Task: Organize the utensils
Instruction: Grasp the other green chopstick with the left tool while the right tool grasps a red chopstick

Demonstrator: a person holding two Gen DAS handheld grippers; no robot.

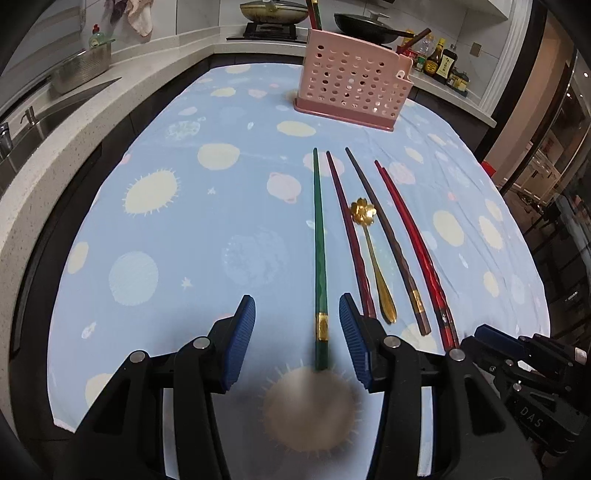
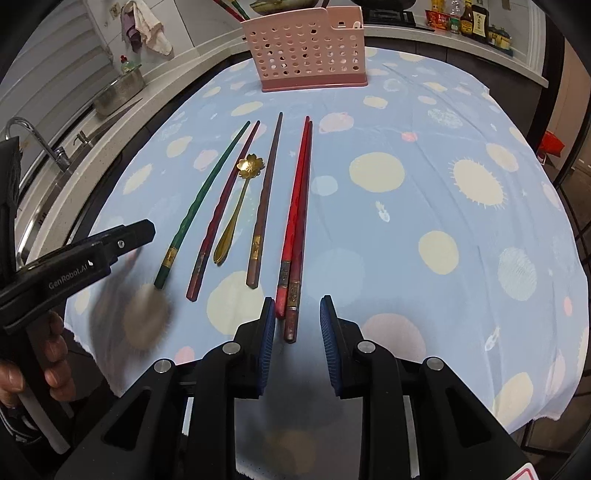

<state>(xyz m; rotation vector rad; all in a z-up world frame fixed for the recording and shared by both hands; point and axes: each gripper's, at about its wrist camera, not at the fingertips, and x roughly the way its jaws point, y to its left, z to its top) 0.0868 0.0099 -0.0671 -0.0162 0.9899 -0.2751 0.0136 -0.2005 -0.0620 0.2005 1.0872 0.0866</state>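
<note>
Chopsticks lie close-packed; left tongs [image 1: 297, 325] gape around the green chopstick [image 1: 318, 236], right tongs [image 2: 297, 321] gape empty over the red pair [image 2: 297, 210], and may snag a neighbour.

Blurred patch [image 1: 308, 410] beneath green chopstick [image 1: 318, 236]

A blue spotted cloth [image 1: 184, 229] covers the table; pans [image 1: 273, 11], sauce bottles [image 1: 441, 61] and a sink [image 1: 44, 118] line the surrounding worktop.

Left gripper [image 1: 297, 332]: pitched steeply downward, jaws parted, nothing gripped. Right gripper [image 2: 297, 334]: pitched steeply downward, jaws parted more narrowly, nothing gripped. The two grippers sit side by side at the near edge. A hand [image 2: 55, 354] wraps the left gripper's handle.
</note>
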